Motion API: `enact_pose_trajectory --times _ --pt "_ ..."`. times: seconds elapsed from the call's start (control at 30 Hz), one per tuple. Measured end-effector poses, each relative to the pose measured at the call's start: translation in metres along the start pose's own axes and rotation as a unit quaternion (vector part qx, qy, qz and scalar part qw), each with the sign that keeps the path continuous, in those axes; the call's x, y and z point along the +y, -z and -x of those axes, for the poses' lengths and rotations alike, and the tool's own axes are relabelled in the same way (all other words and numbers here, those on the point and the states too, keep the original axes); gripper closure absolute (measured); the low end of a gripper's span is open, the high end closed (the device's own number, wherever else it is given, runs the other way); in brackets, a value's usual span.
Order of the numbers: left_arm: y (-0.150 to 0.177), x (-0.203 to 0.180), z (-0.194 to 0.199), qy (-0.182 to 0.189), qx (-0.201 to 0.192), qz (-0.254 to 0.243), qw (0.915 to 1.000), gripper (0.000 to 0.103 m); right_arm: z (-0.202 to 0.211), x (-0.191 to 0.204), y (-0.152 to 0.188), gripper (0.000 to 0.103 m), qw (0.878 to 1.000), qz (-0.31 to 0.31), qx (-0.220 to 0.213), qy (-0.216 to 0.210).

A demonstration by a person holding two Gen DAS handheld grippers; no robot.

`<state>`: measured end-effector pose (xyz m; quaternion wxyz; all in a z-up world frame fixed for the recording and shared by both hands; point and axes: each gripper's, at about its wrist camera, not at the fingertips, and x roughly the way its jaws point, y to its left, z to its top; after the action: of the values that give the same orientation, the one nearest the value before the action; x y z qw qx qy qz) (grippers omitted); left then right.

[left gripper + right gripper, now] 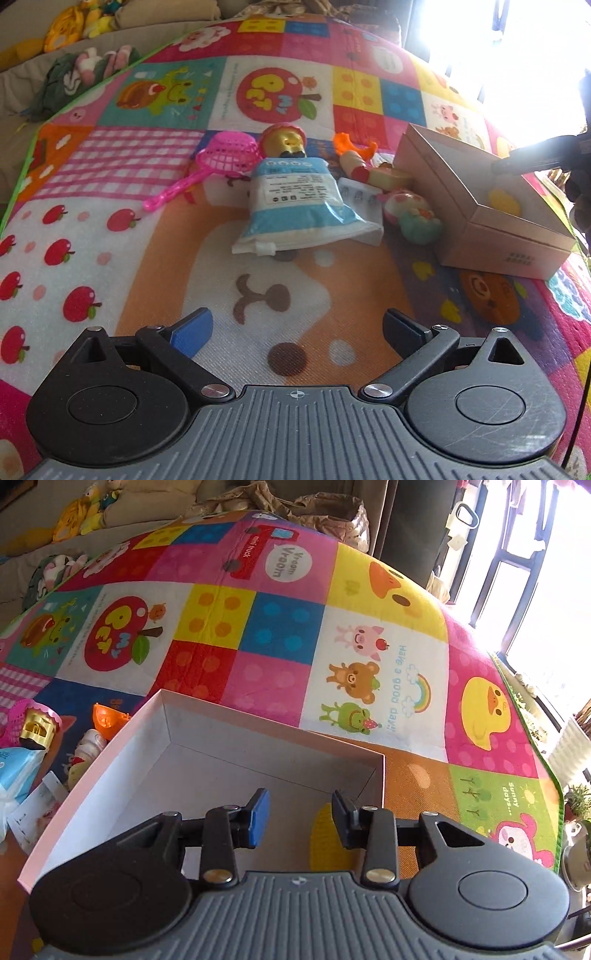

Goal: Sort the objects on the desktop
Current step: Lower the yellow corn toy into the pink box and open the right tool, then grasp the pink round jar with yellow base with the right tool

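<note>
left gripper (297, 328): fingers spread wide, nothing between them, hovering over the play mat (92, 229). right gripper (300, 818): fingers parted, empty, held above the open pink box (110, 764). a yellow ribbed piece (325, 840) lies on the box floor near its right wall, just below the right finger.

objects on mat, left of the box: blue-and-white pouch (299, 199) with small print too fine to read, lying over a gold-faced doll (286, 138); pink net scoop (221, 157) touching the doll's left side; orange-and-white toy (354, 155); clear blister pack (360, 194); pastel squishy toy (413, 214) just beside the box wall.

readable mat print: "vroom vroom" (289, 565), "mini truck", "have a good day!!" (399, 688), "sunny days...", "pet" on a red apple (275, 96).
</note>
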<state>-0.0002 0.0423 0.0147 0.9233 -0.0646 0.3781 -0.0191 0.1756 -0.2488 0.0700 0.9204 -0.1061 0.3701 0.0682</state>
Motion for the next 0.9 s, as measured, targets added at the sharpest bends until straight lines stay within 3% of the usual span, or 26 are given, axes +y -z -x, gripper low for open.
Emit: enact_pose_trajectory --times 0.07,0.17,0.23,0.43,0.63,0.77,0.87,0.9 --pt "-0.004 0.006 0.000 -0.006 -0.007 0.006 0.9999 0.002 0.010 0.012 -0.003 0.065 1.000 0.003 -0.006 -0.015" --pt "-0.009 0.016 0.002 -0.014 -0.021 0.013 0.9996 0.002 0.027 0.036 -0.014 0.056 0.998 0.006 -0.017 -0.064" --pt "-0.013 0.025 0.004 -0.020 -0.031 0.015 0.9992 0.002 0.033 0.056 -0.025 0.038 0.995 0.007 -0.019 -0.100" --pt "-0.028 0.053 -0.001 -0.054 -0.049 0.010 0.9973 0.001 0.010 0.131 -0.071 0.021 0.978 -0.008 0.018 -0.208" --pt "-0.045 0.072 -0.009 -0.064 -0.065 -0.005 0.9959 0.001 -0.045 0.202 -0.086 0.021 0.974 0.024 0.072 -0.212" --pt "-0.052 0.082 -0.016 -0.068 -0.060 -0.001 0.9959 0.001 -0.075 0.224 -0.086 0.024 0.972 0.023 0.100 -0.211" --pt "-0.052 0.085 -0.020 -0.065 -0.053 0.005 0.9965 0.001 -0.089 0.232 -0.082 0.047 0.967 0.032 0.125 -0.221" --pt "-0.052 0.085 -0.021 -0.066 -0.051 0.005 0.9965 0.001 -0.089 0.231 -0.081 0.047 0.966 0.030 0.125 -0.222"
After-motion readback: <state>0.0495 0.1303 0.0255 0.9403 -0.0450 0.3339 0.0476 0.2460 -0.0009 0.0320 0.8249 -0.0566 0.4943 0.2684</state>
